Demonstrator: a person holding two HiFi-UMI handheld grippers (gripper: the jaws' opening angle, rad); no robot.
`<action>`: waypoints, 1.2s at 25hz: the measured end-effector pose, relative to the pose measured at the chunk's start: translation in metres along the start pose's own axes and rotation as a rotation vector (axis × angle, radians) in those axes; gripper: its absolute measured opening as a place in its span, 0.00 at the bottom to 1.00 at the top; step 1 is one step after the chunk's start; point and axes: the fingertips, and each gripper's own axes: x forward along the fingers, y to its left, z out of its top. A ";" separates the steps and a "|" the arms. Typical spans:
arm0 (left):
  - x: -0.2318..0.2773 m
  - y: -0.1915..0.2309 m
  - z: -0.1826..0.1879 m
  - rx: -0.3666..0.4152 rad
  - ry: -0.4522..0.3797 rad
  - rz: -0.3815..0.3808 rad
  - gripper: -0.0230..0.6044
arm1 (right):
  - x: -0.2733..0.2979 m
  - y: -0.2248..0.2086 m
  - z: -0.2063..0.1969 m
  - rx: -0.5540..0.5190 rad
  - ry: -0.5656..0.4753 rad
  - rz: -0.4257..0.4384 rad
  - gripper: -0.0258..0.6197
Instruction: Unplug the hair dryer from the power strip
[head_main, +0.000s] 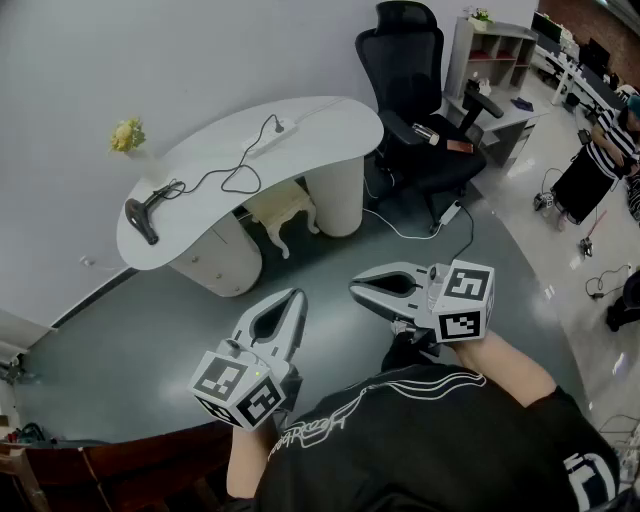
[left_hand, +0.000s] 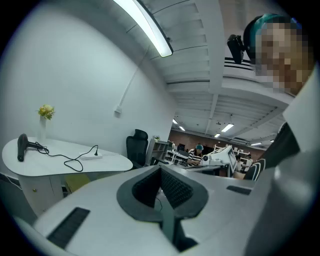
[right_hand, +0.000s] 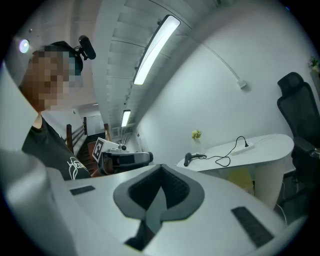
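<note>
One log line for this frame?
black hair dryer: plugged into white power strip, on white curved table | left gripper: shut, empty | right gripper: shut, empty

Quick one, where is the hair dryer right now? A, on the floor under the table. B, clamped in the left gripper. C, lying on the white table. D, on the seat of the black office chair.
C: the hair dryer lies at one end of the white table, with its cord running along the top to the power strip.
</note>
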 end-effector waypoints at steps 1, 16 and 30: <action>-0.001 -0.003 -0.001 0.005 0.002 0.001 0.04 | -0.002 0.002 -0.002 0.002 0.000 0.003 0.04; -0.029 -0.015 -0.006 0.047 0.017 0.027 0.04 | 0.002 0.018 -0.005 0.009 -0.055 0.016 0.04; 0.010 0.039 -0.014 -0.032 0.035 0.063 0.04 | 0.022 -0.035 -0.008 0.148 -0.076 0.113 0.04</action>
